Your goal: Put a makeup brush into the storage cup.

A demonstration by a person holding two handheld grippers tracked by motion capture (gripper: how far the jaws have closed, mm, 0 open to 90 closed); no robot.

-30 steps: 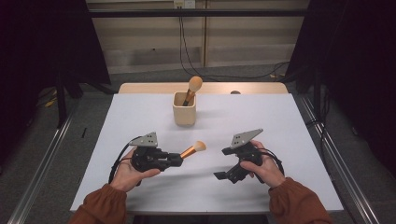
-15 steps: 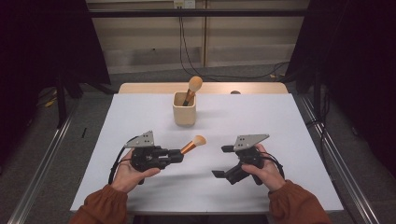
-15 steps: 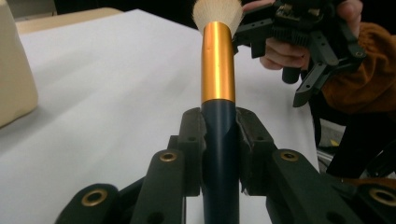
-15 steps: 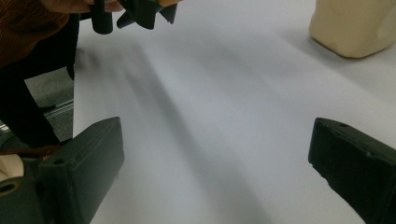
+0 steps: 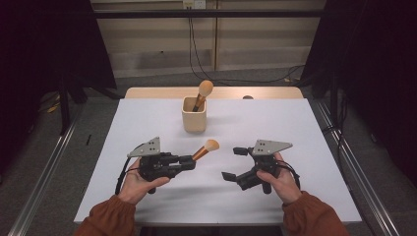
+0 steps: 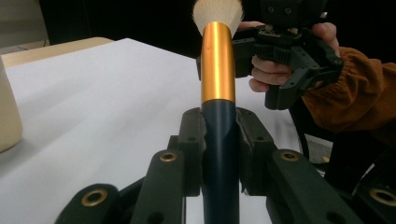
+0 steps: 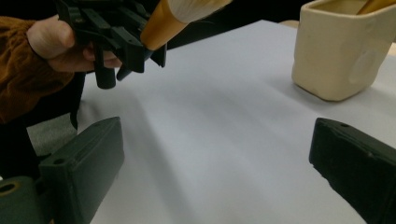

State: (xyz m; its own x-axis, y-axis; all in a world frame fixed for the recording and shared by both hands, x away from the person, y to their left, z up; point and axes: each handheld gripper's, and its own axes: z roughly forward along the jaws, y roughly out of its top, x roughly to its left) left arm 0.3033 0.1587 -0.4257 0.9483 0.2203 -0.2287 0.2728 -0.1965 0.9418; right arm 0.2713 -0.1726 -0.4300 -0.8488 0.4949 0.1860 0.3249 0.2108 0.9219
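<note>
A makeup brush [image 5: 205,149] with a dark handle, gold ferrule and pale bristles is clamped in my left gripper [image 5: 189,162], held above the white table and pointing up to the right. In the left gripper view the brush [image 6: 217,70] rises straight between the jaws of the left gripper [image 6: 218,135]. My right gripper [image 5: 234,163] is open at the front right, with nothing between its fingers [image 7: 84,163]. A cream cup [image 5: 193,114] stands at the back middle with a second brush [image 5: 202,93] in it. The cup [image 7: 343,51] lies ahead in the right gripper view.
The white table [image 5: 295,123] has bare surface around the cup and between the hands. A wooden strip [image 5: 270,92] runs along its far edge. Metal rails [image 5: 354,162] flank the table on the floor.
The left gripper has lifted the brush slightly up and to the right. The right gripper has drifted a little toward the front and stays open.
</note>
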